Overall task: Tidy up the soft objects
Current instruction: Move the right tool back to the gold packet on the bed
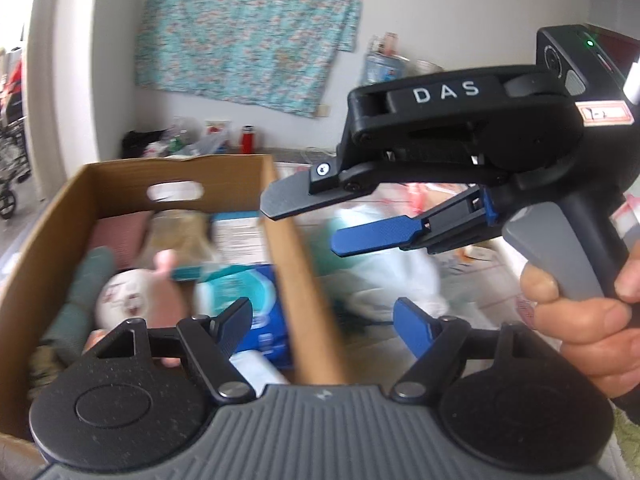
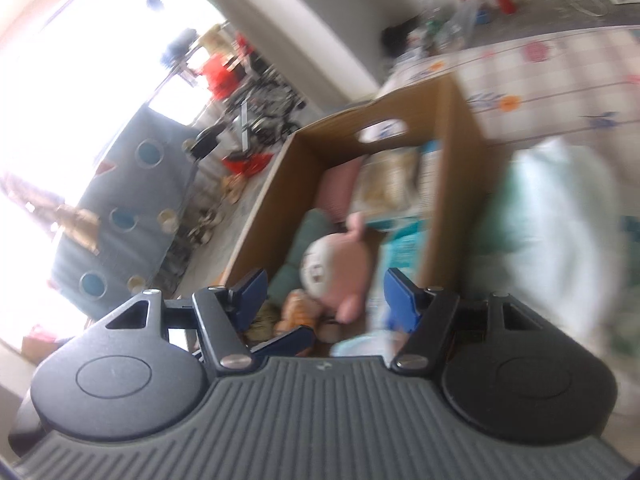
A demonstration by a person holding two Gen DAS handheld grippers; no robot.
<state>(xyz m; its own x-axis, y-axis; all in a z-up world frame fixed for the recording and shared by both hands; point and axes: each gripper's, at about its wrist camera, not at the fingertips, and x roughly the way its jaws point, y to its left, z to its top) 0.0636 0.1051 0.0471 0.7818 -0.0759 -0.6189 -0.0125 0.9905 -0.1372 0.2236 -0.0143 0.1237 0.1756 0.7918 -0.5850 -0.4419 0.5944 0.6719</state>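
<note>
Box (image 1: 280, 216): already packed with plush toy (image 2: 340, 268), wipes pack (image 1: 256, 304).
Outstanding: white bag (image 1: 384, 264) beside box.
Left gripper (image 1: 322, 320): spread wide, empty.
Right gripper (image 2: 322, 296): spread wide, empty.

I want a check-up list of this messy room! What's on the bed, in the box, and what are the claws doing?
Surface: flowery patterned sheet, box standing on it.
Job's things: cardboard box holds a pink-and-white plush toy, a teal cloth, a pink cushion and a blue wipes pack; a white-and-green soft bundle lies outside, beside the box.
Clutter: red bottle and bags by the far wall.
Grippers: left claw open, empty; right claw open, empty, above the box edge.
Cables: nothing seen clearly.
Surroundings: teal patterned cloth on the wall; bright window.
</note>
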